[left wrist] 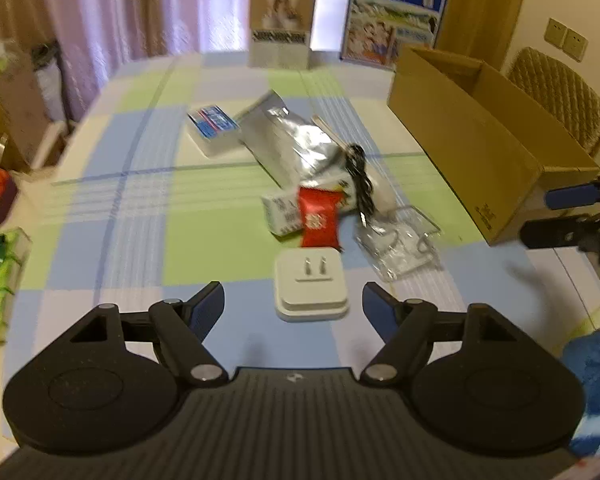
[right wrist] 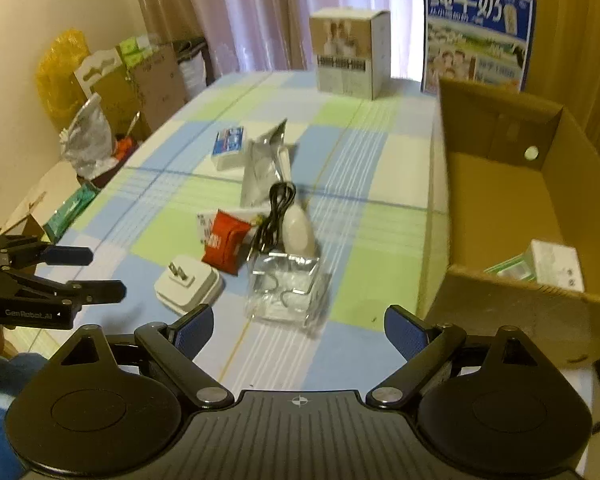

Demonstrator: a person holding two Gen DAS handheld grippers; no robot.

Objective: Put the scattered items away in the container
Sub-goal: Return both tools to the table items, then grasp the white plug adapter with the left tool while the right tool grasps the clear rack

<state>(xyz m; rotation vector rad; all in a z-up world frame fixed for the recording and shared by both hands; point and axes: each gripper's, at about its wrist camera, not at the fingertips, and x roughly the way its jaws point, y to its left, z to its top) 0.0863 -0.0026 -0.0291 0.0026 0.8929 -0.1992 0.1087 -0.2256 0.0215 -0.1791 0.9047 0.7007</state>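
Note:
Scattered on the checked tablecloth: a white plug adapter (left wrist: 311,289) (right wrist: 188,283), a red packet (left wrist: 317,218) (right wrist: 224,245), a clear plastic package (left wrist: 398,240) (right wrist: 286,286), a black cable (left wrist: 358,178) (right wrist: 274,216), a silver foil bag (left wrist: 288,136) (right wrist: 262,164) and a blue-white box (left wrist: 214,128) (right wrist: 229,147). The open cardboard box (left wrist: 496,152) (right wrist: 512,216) stands at the right and holds a small white box (right wrist: 556,264). My left gripper (left wrist: 293,304) is open, just before the adapter. My right gripper (right wrist: 299,326) is open and empty, near the clear package.
A beige carton (left wrist: 281,26) (right wrist: 350,54) and a blue milk carton (left wrist: 396,16) (right wrist: 478,34) stand at the table's far edge. Bags and boxes (right wrist: 112,92) crowd the floor at the left. A wicker chair (left wrist: 560,96) is behind the cardboard box.

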